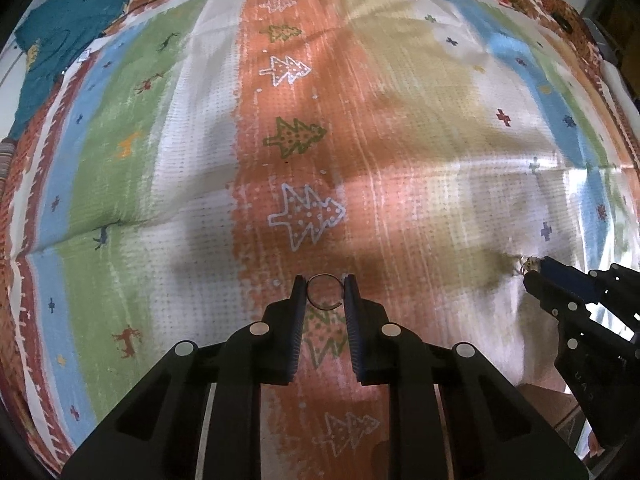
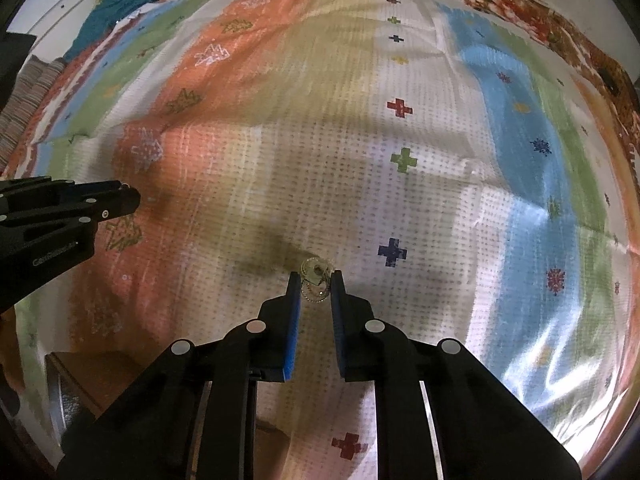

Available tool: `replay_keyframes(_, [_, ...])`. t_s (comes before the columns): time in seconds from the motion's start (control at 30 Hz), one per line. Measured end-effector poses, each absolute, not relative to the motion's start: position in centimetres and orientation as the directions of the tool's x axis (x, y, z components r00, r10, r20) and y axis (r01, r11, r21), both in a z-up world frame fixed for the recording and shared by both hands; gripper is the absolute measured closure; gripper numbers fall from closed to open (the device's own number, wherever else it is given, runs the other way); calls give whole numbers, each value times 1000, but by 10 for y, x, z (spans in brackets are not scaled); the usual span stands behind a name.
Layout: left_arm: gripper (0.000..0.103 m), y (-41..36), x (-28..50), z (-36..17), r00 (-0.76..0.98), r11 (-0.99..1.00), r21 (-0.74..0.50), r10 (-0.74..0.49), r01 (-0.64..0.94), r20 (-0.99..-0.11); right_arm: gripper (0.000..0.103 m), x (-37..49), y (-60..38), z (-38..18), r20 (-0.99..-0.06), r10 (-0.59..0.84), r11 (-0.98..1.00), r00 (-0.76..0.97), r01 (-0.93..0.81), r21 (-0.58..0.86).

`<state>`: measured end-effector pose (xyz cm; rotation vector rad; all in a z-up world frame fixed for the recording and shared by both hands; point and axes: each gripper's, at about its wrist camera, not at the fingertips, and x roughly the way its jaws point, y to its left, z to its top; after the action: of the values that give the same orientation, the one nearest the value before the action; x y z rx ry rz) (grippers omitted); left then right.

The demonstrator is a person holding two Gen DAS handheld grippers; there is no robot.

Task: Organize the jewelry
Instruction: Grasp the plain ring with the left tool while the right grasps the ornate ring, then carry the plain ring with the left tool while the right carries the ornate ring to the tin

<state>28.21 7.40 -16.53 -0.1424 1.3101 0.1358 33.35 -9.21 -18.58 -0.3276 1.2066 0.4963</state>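
My left gripper [image 1: 323, 292] is shut on a thin open metal ring [image 1: 324, 291], a hoop with a gap at its lower right, held between the fingertips above the orange stripe of the cloth. My right gripper [image 2: 316, 280] is shut on a small sparkly round earring [image 2: 316, 276] with a studded disc, held over the white dotted stripe. The right gripper also shows at the right edge of the left wrist view [image 1: 532, 270], with the earring at its tip. The left gripper shows at the left of the right wrist view [image 2: 130, 196].
A striped patterned cloth [image 1: 200, 160] with tree and cross motifs covers the surface. A teal fabric item [image 1: 60, 28] lies at the far left corner. A brown wooden piece [image 2: 100, 376] shows under the cloth's near edge.
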Motion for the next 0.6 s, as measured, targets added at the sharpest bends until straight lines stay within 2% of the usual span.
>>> replay_keyframes(0.6, [84,68,264,-122,325,985,-46,10,-164,-946,87,311,-106,-148,-913,241,855,328,-517,40])
